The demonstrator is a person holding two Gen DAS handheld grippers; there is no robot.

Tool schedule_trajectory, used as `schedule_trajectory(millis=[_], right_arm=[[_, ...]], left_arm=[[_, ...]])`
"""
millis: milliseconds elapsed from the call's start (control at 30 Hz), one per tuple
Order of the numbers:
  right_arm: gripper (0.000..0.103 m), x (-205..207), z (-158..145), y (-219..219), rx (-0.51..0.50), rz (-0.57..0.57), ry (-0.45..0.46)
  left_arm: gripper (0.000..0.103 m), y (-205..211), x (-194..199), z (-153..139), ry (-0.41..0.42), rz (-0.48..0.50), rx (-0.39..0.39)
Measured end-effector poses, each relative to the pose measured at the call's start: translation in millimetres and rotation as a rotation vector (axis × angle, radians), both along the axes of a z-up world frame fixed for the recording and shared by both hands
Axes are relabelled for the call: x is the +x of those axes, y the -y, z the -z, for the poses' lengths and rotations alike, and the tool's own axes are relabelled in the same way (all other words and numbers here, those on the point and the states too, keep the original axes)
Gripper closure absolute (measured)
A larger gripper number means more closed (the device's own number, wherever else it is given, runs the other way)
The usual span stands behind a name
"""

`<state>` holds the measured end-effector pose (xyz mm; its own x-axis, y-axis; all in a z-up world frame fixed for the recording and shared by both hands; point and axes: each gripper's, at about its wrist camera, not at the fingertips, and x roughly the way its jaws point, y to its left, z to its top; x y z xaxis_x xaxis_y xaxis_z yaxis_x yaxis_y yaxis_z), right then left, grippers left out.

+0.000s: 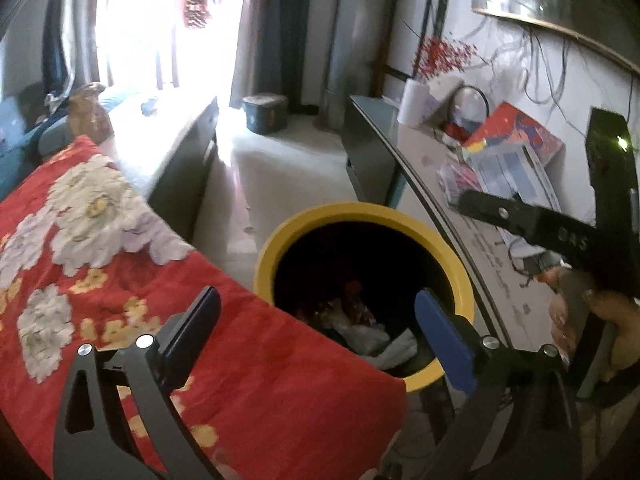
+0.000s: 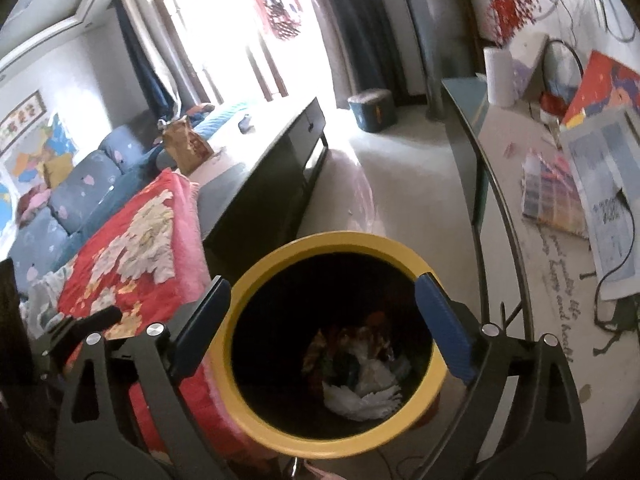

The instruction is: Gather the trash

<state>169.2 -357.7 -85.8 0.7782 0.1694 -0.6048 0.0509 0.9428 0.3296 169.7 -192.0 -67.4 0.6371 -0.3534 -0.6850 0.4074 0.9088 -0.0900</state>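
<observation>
A round bin with a yellow rim [image 1: 360, 210] [image 2: 332, 240] stands on the floor between a red flowered blanket [image 1: 100, 240] [image 2: 132, 248] and a glass-topped table. Crumpled white paper and coloured wrappers [image 1: 360, 332] [image 2: 360, 396] lie at its dark bottom. My left gripper [image 1: 320, 332] hangs open over the bin's near left edge, with nothing between its blue pads. My right gripper [image 2: 326, 324] is open straight above the bin mouth, also with nothing in it. In the left wrist view a black finger [image 1: 492, 210] of the right gripper reaches in from the right, with a hand [image 1: 612, 320] holding it.
The glass-topped table [image 1: 400, 160] [image 2: 500, 184] on the right carries papers, a white paper roll [image 2: 498, 76], a red box and cables. A dark low table [image 2: 272, 168] and a blue sofa [image 2: 80, 184] lie left. A blue box [image 2: 372, 110] sits on the pale floor.
</observation>
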Motion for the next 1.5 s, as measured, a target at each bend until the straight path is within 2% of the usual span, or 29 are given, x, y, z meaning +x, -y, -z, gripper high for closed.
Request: schedule_trajectory(millis=[133, 433, 800, 1000, 1267, 1500], right_arm=[[0.011, -10.1, -10.6, -11.1, -0.029, -0.016, 0.034], [0.011, -36.2, -25.4, -47.9, -0.104, -0.064, 0.106], [0.011, -83.7, -29.9, -99.8, -0.214, -0.094, 0.251], [0.011, -112.3, -28.5, -121.4, -0.223, -0.066, 0.354], [0.011, -137.0, -31.2, -146.2, -0.276, -0.037, 0.486], [0.011, -138.6, -30.0, -146.0, -0.301, -0.004, 0.5]], left_arm=[[0.007, -18.8, -5.8, -14.0, 0.03, -0.067, -0.016], [0.007, -66.1, -28.0, -39.3, 0.105, -0.215, -0.04], [0.006, -116.0, -69.0, -51.2, 0.185, -0.32, -0.036], [0.006, -127.2, -95.2, -51.5, 0.244, -0.34, -0.01], [0.006, -139.9, -127.8, -47.7, 0.323, -0.384, -0.015], [0.006, -144.2, -139.0, -41.9, 0.34, -0.383, -0.025]])
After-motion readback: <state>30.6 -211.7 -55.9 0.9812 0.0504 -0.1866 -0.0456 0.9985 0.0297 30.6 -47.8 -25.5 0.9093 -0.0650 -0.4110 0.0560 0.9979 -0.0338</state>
